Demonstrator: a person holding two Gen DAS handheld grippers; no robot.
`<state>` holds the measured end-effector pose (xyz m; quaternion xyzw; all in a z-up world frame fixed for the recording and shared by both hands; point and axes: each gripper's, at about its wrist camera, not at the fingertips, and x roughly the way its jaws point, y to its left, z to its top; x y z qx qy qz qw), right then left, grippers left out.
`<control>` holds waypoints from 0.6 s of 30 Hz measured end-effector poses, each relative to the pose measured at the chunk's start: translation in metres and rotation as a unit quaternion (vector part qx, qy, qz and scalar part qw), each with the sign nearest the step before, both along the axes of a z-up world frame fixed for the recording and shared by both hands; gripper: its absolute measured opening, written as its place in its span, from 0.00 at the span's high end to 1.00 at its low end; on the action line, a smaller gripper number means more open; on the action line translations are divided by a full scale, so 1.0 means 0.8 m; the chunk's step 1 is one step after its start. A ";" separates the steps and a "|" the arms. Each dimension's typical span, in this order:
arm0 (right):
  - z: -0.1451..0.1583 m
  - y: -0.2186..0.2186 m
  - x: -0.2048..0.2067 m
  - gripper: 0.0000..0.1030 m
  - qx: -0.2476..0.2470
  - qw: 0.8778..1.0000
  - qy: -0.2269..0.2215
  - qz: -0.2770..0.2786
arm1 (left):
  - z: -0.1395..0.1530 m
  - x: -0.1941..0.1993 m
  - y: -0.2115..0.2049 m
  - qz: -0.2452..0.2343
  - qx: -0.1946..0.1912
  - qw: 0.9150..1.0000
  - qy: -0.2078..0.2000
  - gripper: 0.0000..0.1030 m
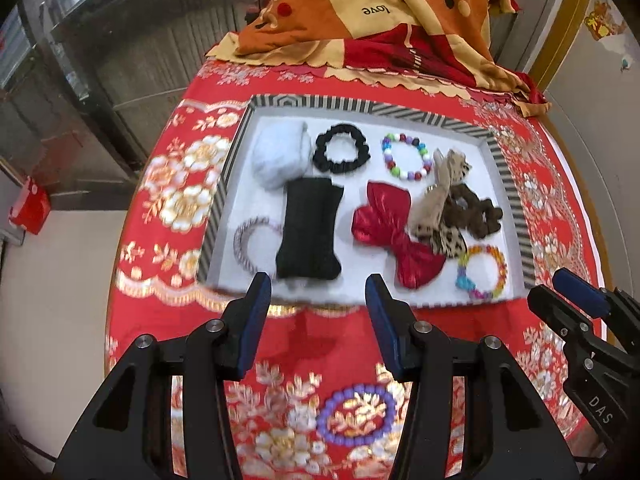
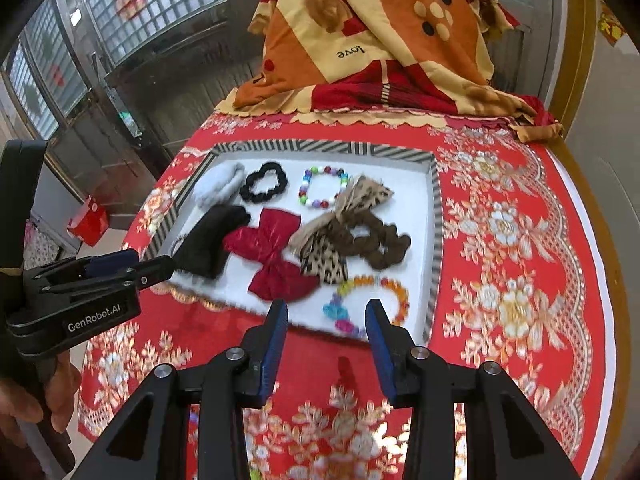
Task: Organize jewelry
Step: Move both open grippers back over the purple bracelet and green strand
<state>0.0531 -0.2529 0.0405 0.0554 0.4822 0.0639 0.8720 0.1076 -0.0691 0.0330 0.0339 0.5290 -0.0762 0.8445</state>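
A striped-rim tray (image 1: 400,110) (image 2: 436,216) on the red table holds hair pieces and bracelets: a white puff (image 1: 276,156), black scrunchie (image 1: 340,148), multicolour bead bracelet (image 1: 406,156), black pouch (image 1: 310,228), red bow (image 1: 396,236) (image 2: 272,256), leopard bow (image 1: 440,208), brown scrunchie (image 1: 476,216), rainbow bracelet (image 1: 482,272) (image 2: 368,304) and a thin hairband (image 1: 246,244). A purple bead bracelet (image 1: 356,410) lies on the cloth in front of the tray. My left gripper (image 1: 318,292) is open above it. My right gripper (image 2: 326,320) is open before the tray's near edge.
An orange, red and cream blanket (image 1: 380,20) (image 2: 380,48) is piled at the table's far end. The red floral tablecloth (image 2: 512,260) drops away at the left and right edges. A red bag (image 2: 88,220) stands on the floor at left.
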 end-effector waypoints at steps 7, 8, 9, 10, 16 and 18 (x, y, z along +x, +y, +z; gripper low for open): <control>0.000 0.001 -0.035 0.62 0.001 1.000 0.002 0.013 | 0.002 -0.037 0.005 0.008 0.002 1.000 0.001 0.53; 0.001 0.002 -0.039 0.62 0.000 1.000 0.002 0.015 | 0.002 -0.043 0.005 0.009 0.002 1.000 0.002 0.53; 0.001 0.003 -0.045 0.62 -0.001 1.000 0.002 0.018 | 0.002 -0.049 0.006 0.009 0.001 1.000 0.002 0.53; 0.001 0.004 -0.048 0.62 -0.002 1.000 0.002 0.020 | 0.003 -0.054 0.006 0.009 0.002 1.000 0.002 0.53; -0.001 0.010 -0.069 0.62 -0.007 0.999 0.003 0.034 | 0.002 -0.079 0.009 0.013 0.005 1.000 0.004 0.53; -0.003 0.011 -0.076 0.62 -0.008 0.999 0.005 0.037 | 0.001 -0.084 0.008 0.014 0.005 1.000 0.004 0.53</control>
